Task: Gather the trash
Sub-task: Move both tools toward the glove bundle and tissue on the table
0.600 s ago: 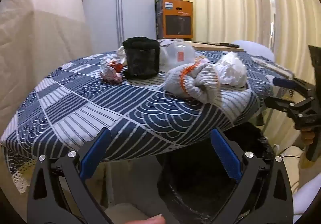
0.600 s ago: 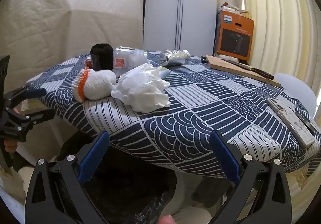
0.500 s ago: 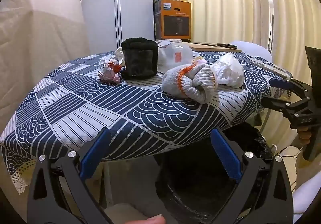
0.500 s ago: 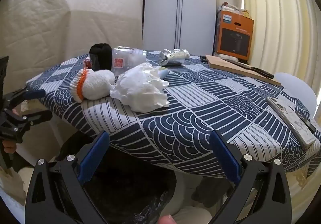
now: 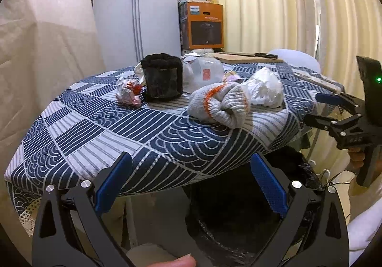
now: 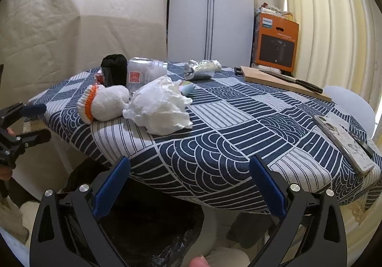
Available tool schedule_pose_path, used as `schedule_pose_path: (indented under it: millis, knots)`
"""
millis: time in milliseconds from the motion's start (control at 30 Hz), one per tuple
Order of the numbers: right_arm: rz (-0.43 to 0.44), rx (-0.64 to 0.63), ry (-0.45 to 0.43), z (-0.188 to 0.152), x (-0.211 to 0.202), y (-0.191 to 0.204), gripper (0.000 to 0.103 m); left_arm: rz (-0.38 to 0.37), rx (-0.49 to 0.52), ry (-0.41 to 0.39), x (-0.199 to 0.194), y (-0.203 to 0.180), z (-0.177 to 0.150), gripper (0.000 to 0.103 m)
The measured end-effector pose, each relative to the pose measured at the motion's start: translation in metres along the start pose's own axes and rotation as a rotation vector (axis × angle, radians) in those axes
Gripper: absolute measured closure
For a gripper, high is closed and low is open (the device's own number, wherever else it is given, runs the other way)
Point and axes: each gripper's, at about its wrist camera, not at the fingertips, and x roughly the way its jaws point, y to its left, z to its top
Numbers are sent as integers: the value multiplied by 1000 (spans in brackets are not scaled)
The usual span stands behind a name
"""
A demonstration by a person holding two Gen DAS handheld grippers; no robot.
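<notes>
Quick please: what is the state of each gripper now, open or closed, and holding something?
Left gripper: open, holding nothing.
Right gripper: open, holding nothing.

Black tongs [image 5: 191,185] — blue ribbed pads [image 5: 268,189], silver screws, green indicator light

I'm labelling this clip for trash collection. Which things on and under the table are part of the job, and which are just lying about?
Job:
crumpled white paper
crumpled wrapper
foil wrapper
black-lined bin

Lying about:
rolled glove
black fabric roll
cutting board
knife
orange box
phone
</notes>
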Motion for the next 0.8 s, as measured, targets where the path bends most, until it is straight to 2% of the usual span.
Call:
schedule_pose_path:
  millis: [300,400,567,800]
  knots:
    - [1,-1,2,3,-1,2,7,4,9,8,3,-3,2,6]
    - [53,19,26,5,0,-2,7,3,12,12,4,-2,3,6]
    - [111,83,-9,6,-2,-9,8,-13,14,13,7,-3,4,6]
    - [100,74,-5,8,-4,-11,8,-19,24,21,11,-6,5,6]
